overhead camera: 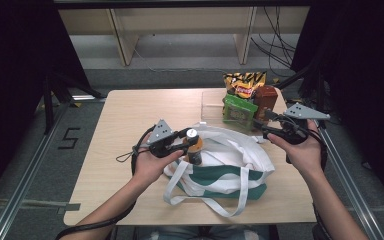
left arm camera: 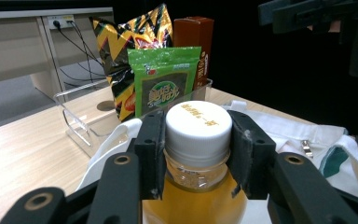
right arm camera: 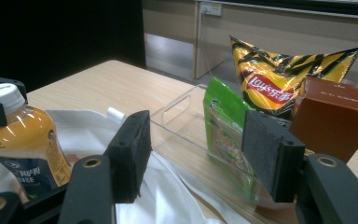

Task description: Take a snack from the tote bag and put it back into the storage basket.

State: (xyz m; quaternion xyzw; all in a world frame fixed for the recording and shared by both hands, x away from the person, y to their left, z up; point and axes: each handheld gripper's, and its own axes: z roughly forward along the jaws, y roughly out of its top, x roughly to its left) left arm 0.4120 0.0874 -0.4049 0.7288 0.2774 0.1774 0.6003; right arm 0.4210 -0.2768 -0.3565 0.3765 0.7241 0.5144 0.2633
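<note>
Bottle (left arm camera: pixel 196 154): amber drink, white cap, upright, pinched at the neck just under the cap between the jaws of the left gripper (overhead camera: pixel 187 143); held above the open mouth of the tote bag (overhead camera: pixel 230 165), near the middle of the tabletop (overhead camera: pixel 130 115). Label dark blue, seen in the right gripper view. Tote bag: white cloth with green panel, lying slack on the tabletop's near half, straps trailing toward the near edge. Right gripper (right arm camera: pixel 196 154): jaws spread, nothing between them, held off the bag's far right corner, pointed toward the clear tray (right arm camera: pixel 177 109). Clear tray: transparent plastic, at the tabletop's far right, just beyond the bag. Contents of tray, all standing: green snack packet (right arm camera: pixel 221 126) at the front; yellow-and-black chip bag (right arm camera: pixel 279 77) behind it; brown box (right arm camera: pixel 335 114) beside both, on the right. Left hand (overhead camera: pixel 150 165) and right hand (overhead camera: pixel 302 152): one gripper each, forearms entering from the near edge in the high view.
</note>
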